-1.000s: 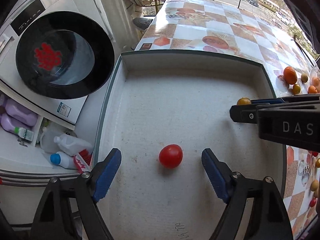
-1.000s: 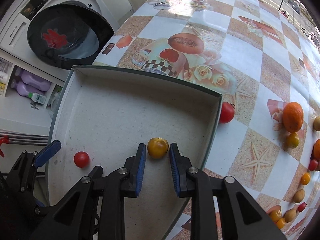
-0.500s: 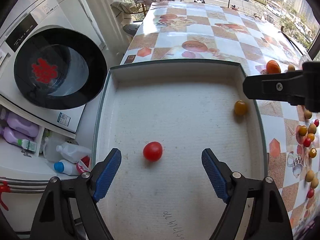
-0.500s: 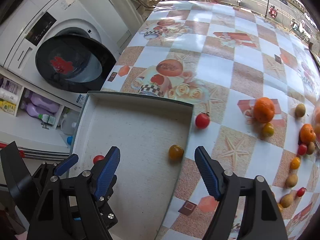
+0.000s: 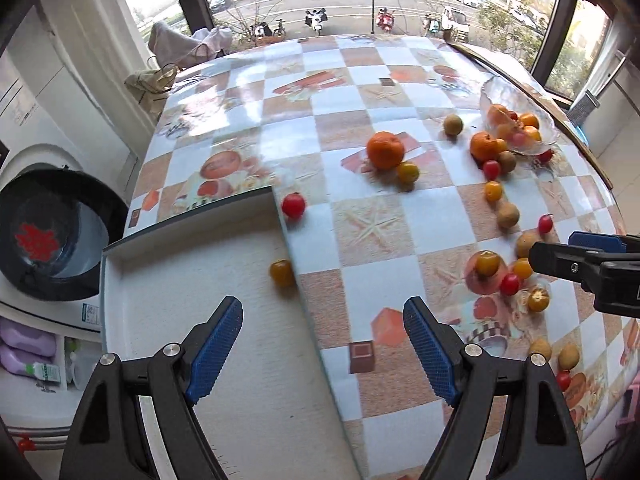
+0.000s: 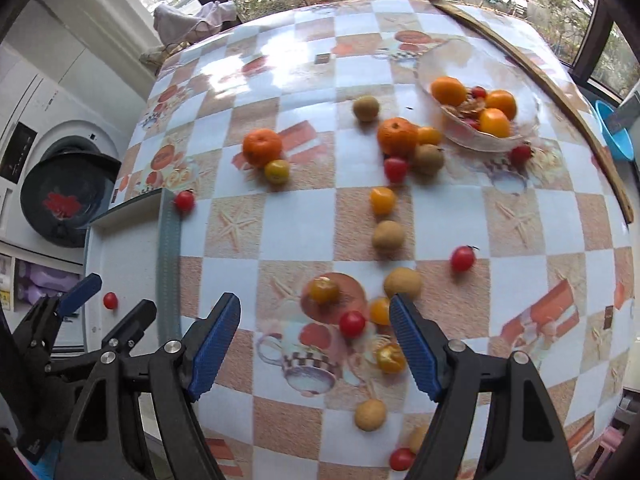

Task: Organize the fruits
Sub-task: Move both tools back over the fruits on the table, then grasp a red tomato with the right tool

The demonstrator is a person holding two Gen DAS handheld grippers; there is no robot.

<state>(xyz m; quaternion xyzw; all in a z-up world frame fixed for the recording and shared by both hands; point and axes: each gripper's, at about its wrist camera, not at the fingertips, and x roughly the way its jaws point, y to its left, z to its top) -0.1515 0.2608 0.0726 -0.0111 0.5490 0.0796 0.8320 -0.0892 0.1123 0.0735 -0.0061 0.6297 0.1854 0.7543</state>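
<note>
A white tray (image 5: 168, 292) with a green rim sits at the table's left edge. A yellow tomato (image 5: 281, 273) lies inside it by the right wall. A red tomato (image 6: 110, 301) also lies in the tray, seen in the right wrist view. My left gripper (image 5: 322, 344) is open and empty above the tray's right wall. My right gripper (image 6: 314, 340) is open and empty above a cluster of small fruits: a yellow tomato (image 6: 323, 289) and a red tomato (image 6: 352, 323). Another red tomato (image 5: 293, 205) lies just outside the tray's far corner.
Oranges (image 6: 261, 146), longans and cherry tomatoes are scattered over the checkered tablecloth. A glass bowl (image 6: 520, 128) with oranges stands at the far right. A washing machine (image 5: 52, 236) stands left of the table. A wooden strip (image 6: 560, 96) edges the far right.
Both grippers have pulled back and swung right, away from the tray toward the loose fruit. The right gripper let go of the yellow tomato a second ago; it stays in the tray.
</note>
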